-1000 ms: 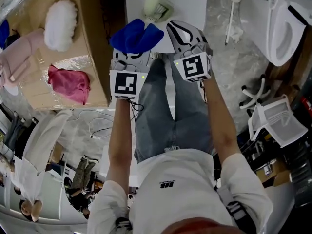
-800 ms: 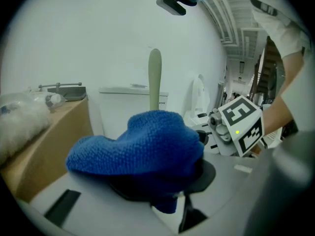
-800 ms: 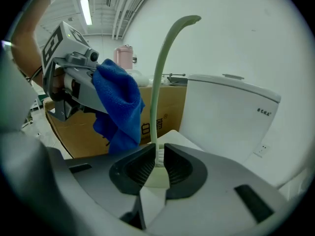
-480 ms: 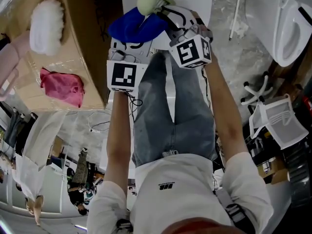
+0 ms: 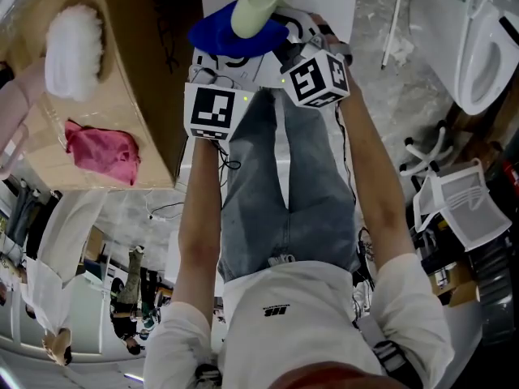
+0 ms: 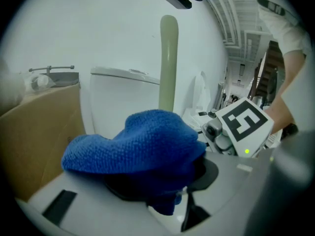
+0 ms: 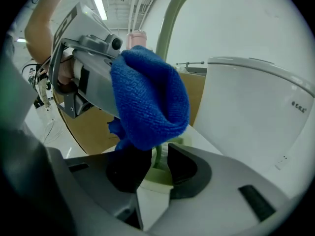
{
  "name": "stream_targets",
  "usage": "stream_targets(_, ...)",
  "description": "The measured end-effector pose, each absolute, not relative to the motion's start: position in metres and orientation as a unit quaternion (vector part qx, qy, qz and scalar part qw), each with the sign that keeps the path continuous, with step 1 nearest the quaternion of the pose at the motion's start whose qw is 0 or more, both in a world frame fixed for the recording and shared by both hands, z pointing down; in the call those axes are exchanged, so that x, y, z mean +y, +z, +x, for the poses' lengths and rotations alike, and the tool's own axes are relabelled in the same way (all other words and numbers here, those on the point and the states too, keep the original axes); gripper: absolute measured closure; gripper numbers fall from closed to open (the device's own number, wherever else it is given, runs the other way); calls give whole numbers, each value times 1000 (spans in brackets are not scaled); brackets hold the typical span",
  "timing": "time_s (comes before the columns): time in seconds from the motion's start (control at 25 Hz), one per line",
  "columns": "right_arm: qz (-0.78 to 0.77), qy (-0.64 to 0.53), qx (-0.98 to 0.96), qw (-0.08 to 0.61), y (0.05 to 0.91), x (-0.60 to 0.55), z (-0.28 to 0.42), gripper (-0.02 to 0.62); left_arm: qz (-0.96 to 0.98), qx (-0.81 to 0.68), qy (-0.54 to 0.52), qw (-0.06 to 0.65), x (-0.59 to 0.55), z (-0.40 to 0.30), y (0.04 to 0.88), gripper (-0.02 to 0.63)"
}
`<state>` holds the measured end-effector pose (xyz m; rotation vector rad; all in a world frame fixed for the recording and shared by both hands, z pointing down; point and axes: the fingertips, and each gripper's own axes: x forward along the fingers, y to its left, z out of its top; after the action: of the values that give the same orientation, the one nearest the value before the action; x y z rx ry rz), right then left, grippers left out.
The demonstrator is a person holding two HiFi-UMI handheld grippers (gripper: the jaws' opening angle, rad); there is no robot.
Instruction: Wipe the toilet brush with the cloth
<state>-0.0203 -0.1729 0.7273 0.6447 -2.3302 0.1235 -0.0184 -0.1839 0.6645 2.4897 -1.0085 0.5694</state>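
The pale green toilet brush [image 5: 258, 2] stands upright; its handle [image 6: 168, 63] rises behind the blue cloth [image 6: 140, 146]. My left gripper [image 6: 162, 186] is shut on the blue cloth [image 5: 235, 35], which drapes over its jaws and hides them. My right gripper [image 7: 157, 163] is just to the right, its jaws opening. The brush's thin lower stem [image 7: 158, 157] sits between them and the pads do not press on it. The cloth [image 7: 147, 100] hangs right above the right jaws, against the handle [image 7: 177, 14].
A white toilet [image 7: 256, 112] stands right behind the brush. A cardboard box [image 5: 130, 71] on the left holds a pink cloth [image 5: 101, 148] and a white fluffy thing [image 5: 73, 51]. At the right are a second toilet [image 5: 478, 47], another long-handled brush [image 5: 396, 14] and a white rack [image 5: 462, 205].
Both grippers have moved down and forward to the brush. The cloth now lies against the handle, and the right jaws have spread around the stem.
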Motion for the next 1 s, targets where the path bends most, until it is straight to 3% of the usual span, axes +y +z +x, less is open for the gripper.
stream_targets(0.24, 243, 33, -906, 346, 729, -175, -20, 499, 888, -360, 203, 202, -194, -6, 678, 429)
stream_targets(0.4, 240, 25, -908, 343, 729, -173, -19, 504, 889, -361, 207, 192, -197, -1, 682, 488)
stream_targets(1.0, 243, 19, -902, 355, 730, -171, -19, 517, 901, -361, 179, 161, -207, -2, 622, 503)
